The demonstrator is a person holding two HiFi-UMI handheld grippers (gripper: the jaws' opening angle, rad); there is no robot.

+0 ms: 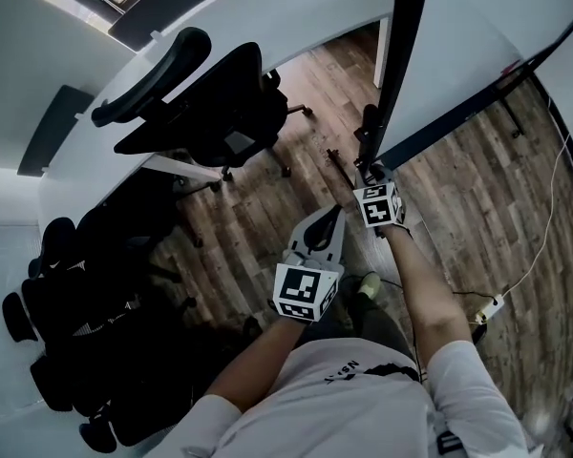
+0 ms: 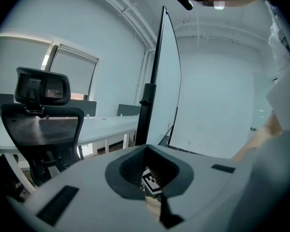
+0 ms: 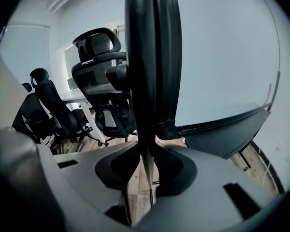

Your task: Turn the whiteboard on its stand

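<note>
From above, the whiteboard (image 1: 477,55) stands nearly edge-on, its black side frame (image 1: 406,55) rising in front of me. My right gripper (image 1: 371,172) is at that frame low down, shut on it. In the right gripper view the black frame (image 3: 147,57) runs straight down between the jaws of my right gripper (image 3: 147,170), with the white board face (image 3: 222,57) to its right. My left gripper (image 1: 336,214) hangs back near my body with its jaws together and nothing in them. The left gripper view shows the whiteboard (image 2: 166,81) and its stand post (image 2: 145,115) ahead.
Black office chairs (image 1: 210,103) stand left of the board by a white desk (image 1: 86,170). More dark chairs (image 1: 76,332) crowd the lower left. A white cable and power strip (image 1: 487,308) lie on the wood floor at right. The board's pen tray (image 3: 232,129) juts out.
</note>
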